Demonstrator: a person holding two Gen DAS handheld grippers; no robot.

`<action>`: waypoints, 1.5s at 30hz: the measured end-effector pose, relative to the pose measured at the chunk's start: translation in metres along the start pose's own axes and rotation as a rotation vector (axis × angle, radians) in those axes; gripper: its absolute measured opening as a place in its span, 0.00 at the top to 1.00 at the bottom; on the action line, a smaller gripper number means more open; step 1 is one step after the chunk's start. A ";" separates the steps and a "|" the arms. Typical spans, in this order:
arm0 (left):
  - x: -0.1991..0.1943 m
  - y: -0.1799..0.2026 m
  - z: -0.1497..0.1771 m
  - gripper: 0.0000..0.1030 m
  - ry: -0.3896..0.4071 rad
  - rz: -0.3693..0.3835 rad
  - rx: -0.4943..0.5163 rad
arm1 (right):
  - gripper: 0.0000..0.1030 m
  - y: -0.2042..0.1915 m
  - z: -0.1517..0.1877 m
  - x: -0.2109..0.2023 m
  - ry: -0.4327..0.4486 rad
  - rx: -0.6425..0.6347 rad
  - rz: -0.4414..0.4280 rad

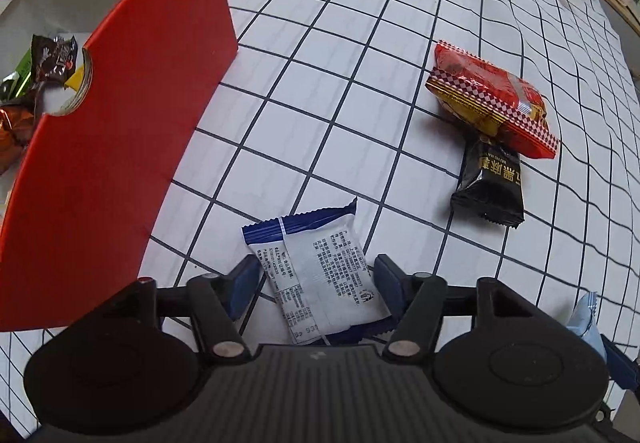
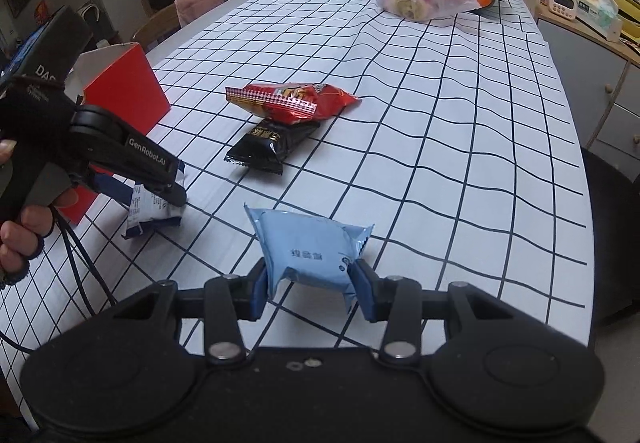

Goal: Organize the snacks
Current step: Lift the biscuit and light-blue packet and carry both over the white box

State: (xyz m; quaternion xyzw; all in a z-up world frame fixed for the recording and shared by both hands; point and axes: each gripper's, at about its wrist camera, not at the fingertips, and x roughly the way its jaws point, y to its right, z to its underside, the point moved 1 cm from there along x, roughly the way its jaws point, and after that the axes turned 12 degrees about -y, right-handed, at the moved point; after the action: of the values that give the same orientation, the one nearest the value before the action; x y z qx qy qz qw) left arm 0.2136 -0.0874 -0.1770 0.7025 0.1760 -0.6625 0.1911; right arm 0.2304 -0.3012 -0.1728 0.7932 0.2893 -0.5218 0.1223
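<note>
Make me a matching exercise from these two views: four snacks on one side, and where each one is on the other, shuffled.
Snacks:
1. light blue packet
2. white and blue packet
3. red packet
4. black packet

Places:
A. lying partly on top of another snack
B. flat on the checked tablecloth between the left gripper jaws
C. pinched in the right gripper jaws, off the cloth
D. partly under another snack

Pairs: 1-C, 2-B, 3-A, 4-D
</note>
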 end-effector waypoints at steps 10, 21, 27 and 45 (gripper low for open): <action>-0.007 -0.010 0.005 0.54 0.002 0.057 0.035 | 0.60 -0.018 -0.004 -0.011 0.018 -0.020 0.028; -0.064 -0.030 0.027 0.54 0.078 0.154 0.156 | 0.80 -0.061 -0.019 -0.043 0.071 -0.037 0.037; -0.099 -0.058 0.031 0.54 0.138 0.195 0.209 | 0.78 -0.083 -0.025 -0.036 0.067 -0.090 0.061; -0.148 -0.140 0.046 0.54 0.201 0.252 0.241 | 0.31 -0.078 -0.018 0.048 -0.158 0.364 0.152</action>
State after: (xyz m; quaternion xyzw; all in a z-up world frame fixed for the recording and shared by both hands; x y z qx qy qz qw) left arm 0.0947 0.0120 -0.0368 0.7995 0.0243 -0.5760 0.1683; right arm 0.2120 -0.2139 -0.2003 0.7783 0.1189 -0.6153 0.0384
